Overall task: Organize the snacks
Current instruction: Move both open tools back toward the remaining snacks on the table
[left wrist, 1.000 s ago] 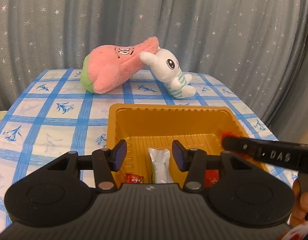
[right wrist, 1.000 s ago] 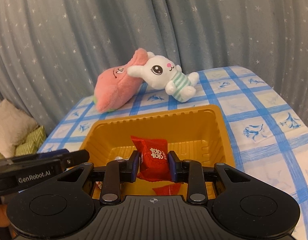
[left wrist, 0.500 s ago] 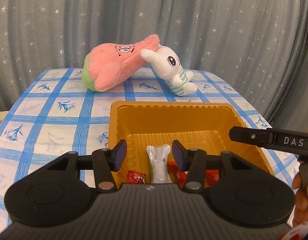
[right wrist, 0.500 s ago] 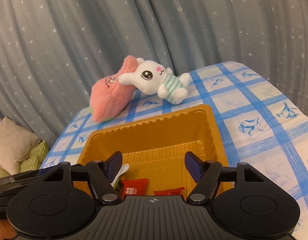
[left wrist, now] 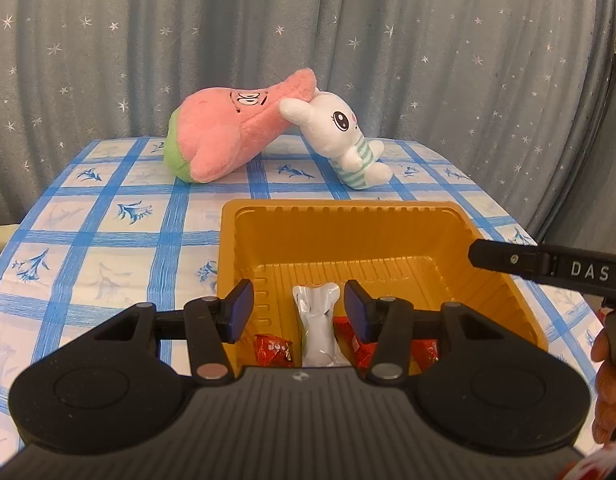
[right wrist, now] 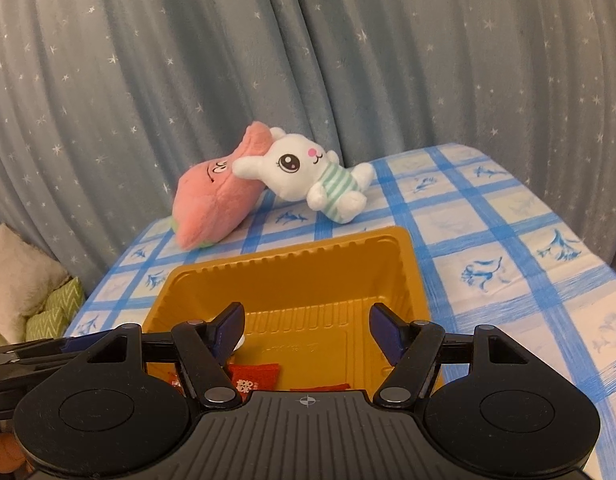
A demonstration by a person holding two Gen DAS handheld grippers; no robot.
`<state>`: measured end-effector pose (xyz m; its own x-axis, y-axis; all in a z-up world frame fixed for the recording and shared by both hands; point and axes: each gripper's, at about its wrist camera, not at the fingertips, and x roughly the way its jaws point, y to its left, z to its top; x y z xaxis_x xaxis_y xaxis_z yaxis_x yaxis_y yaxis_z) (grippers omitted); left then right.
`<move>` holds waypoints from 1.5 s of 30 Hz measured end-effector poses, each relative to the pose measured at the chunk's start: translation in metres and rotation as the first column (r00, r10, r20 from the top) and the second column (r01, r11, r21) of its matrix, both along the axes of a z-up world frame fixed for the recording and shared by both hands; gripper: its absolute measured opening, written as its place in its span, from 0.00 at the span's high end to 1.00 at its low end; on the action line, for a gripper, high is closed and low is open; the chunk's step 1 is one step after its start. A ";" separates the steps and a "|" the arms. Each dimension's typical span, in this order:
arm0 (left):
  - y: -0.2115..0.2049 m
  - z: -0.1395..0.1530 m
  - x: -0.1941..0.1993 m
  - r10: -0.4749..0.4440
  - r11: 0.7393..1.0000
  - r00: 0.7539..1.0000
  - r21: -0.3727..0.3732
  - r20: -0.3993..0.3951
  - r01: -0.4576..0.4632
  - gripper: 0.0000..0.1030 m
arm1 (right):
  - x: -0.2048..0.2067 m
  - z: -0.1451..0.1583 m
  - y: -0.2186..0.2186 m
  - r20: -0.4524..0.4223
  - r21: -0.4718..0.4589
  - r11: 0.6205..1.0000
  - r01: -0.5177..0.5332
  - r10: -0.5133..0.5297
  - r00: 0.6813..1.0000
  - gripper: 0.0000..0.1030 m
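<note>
Ahead of you: a blue-checked tablecloth [left wrist: 108,232] with small flower prints | at its far edge a pink plush star [left wrist: 232,136] lies on its side — a white plush rabbit [left wrist: 339,136] in a green-striped shirt leans against it, touching | behind them, a grey curtain [left wrist: 427,40] dotted with stars | far left in your right view — cushions [right wrist: 24,280], cream and green.

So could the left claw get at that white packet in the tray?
Probably yes. The left claw is open above the white packet, which lies exposed in the gold tray between red snacks; nothing covers it.
</note>
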<state>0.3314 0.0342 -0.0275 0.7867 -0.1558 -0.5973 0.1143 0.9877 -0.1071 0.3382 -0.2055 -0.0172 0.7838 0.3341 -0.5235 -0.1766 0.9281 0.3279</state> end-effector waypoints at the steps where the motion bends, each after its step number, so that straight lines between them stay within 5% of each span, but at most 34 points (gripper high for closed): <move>1: 0.000 0.000 -0.002 0.001 1.000 1.000 0.003 0.002 -0.001 0.55 | -0.001 0.001 -0.001 0.004 0.001 1.000 0.001 -0.001 1.000 0.33; 26: 0.042 -0.006 -0.105 -0.003 0.999 1.000 0.036 0.006 0.002 0.55 | -0.072 0.010 0.005 0.108 -0.099 0.989 -0.107 0.117 0.987 0.33; 45: 0.037 -0.035 -0.203 -0.074 0.994 0.995 0.077 -0.073 0.080 0.56 | -0.162 -0.030 0.018 0.009 -0.204 0.953 -0.222 0.229 0.973 0.33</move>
<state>0.1282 0.0717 -0.0628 0.7298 -0.1639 -0.6637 0.1851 0.9819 -0.0389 0.1765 -0.1877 -0.0469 0.7179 0.3945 -0.5735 -0.3960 0.9090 0.1296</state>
